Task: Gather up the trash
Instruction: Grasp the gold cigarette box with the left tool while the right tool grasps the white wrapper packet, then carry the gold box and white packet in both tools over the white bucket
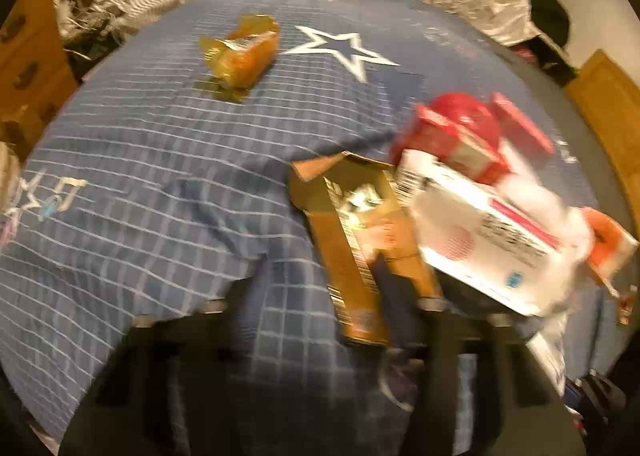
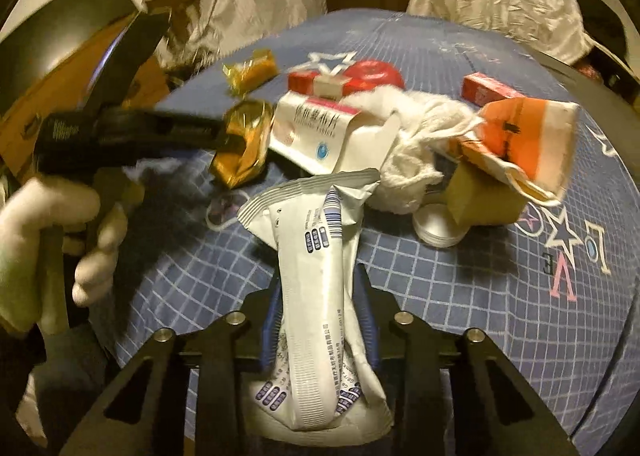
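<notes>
Gold carton (image 2: 242, 144) being gripped by left gripper (image 2: 224, 136) jaws, just left of white box (image 2: 316, 128) | right gripper (image 2: 320, 320) jaws clenching white packet (image 2: 316, 256) | both hovering above blue bedspread (image 2: 480, 276)

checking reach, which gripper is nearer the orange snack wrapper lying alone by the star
Left. The left gripper, jaws shut on a gold box, is just short of the orange snack wrapper. The right gripper, clamping a white packet, sits back behind the pile.

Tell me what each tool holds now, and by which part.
The right tool grips a white plastic wrapper around its middle. The left tool pinches a gold foil wrapper at its near edge.
</notes>
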The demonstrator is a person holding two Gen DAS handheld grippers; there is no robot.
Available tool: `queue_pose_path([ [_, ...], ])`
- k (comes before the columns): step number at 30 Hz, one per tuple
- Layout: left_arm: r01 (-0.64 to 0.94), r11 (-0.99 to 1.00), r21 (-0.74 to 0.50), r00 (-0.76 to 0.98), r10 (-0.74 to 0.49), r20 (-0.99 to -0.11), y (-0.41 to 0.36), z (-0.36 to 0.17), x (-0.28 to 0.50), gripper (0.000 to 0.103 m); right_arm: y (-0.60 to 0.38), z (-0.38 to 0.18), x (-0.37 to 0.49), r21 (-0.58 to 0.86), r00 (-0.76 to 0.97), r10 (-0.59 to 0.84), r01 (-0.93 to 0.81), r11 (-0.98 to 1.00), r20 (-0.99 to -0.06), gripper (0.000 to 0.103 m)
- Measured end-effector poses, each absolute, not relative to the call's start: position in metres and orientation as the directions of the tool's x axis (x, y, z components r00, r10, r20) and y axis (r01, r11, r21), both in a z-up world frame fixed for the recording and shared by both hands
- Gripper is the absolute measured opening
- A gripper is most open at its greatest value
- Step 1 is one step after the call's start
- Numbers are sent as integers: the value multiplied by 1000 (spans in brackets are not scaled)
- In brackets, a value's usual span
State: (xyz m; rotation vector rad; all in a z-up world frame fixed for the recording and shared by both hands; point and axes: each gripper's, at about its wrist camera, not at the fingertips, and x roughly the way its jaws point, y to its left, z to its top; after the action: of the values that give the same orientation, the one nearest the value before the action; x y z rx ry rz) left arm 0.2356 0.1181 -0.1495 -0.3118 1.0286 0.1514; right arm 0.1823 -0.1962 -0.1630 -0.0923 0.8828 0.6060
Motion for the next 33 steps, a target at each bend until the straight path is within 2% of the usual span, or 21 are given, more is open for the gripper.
queue_pose_path([
  [1,-256,946,-199,516,-40,-855,117,-148,234,20,-198,-160,179,177,489,468,-528,830,-736,33],
  [4,-220,953,-207,546,-55,-836,113,-140,221,18,-203,-148,167,183,532,482,-518,836,-697,33],
  [7,-193,957,-217,597,-61,-800,110,-129,201,17,-210,-131,154,164,595,480,-506,847,-644,33],
  [10,-165,972,-165,661,-15,-750,97,-107,178,17,-218,-113,145,141,666,464,-480,866,-585,33],
  [17,-113,992,-47,821,67,-567,58,-45,123,17,-235,-67,120,93,800,407,-410,907,-440,33],
  [23,-114,994,-4,892,100,-442,32,-18,91,17,-247,-33,94,57,875,350,-352,934,-334,34],
  [26,-121,992,19,910,119,-397,24,-11,81,17,-250,-23,83,45,894,329,-332,942,-302,34],
  [33,-113,993,32,924,117,-363,16,-6,72,17,-253,-9,69,38,906,317,-320,947,-281,34],
])
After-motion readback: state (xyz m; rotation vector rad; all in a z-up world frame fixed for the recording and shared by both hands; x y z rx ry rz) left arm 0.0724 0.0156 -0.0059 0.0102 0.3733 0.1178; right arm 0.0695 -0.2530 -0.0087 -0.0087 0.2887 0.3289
